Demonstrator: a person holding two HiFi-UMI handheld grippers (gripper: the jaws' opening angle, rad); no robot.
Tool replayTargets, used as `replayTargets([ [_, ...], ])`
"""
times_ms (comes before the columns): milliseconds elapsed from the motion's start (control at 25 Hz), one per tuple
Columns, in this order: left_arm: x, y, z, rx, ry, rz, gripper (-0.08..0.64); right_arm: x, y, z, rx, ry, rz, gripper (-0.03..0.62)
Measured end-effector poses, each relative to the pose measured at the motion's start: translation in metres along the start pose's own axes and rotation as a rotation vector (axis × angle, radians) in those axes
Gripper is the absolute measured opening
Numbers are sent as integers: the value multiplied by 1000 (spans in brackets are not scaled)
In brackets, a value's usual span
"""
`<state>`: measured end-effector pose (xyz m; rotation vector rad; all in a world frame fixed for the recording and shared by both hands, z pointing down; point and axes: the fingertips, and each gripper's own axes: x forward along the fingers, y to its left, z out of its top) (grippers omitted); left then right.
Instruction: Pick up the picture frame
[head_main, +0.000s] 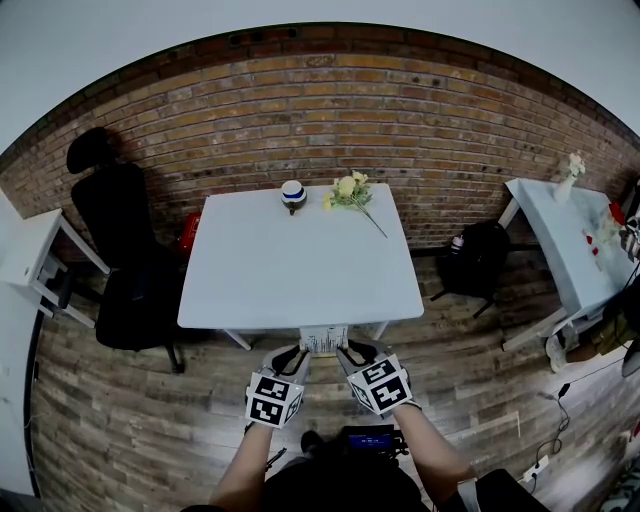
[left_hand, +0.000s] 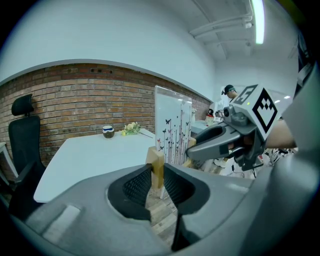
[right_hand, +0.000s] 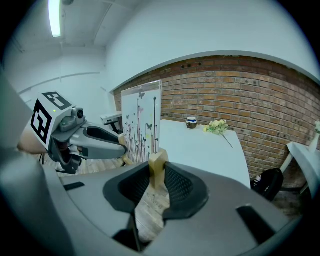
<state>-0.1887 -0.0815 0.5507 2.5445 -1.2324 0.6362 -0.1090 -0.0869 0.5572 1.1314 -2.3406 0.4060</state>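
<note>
The picture frame (head_main: 324, 340) is being held upright just beside the near edge of the white table (head_main: 300, 270), above the plank floor (head_main: 120, 420). One wooden foot (left_hand: 158, 162) is being pinched by the narrowly set fingers of the left gripper (left_hand: 156, 172), the other by those of the right gripper (right_hand: 157, 172). With only small blocks being gripped, the tall panel could be twisted loose by uneven hand movement. A jar (head_main: 293, 195) and flowers (head_main: 350, 190) are being carried at the table's far side, before a brick wall (head_main: 300, 110).
</note>
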Motion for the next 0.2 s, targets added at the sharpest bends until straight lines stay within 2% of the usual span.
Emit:
replayTargets([
  [200, 1, -3, 2, 2, 0, 0, 80, -3, -2, 0, -4, 3, 2, 100],
])
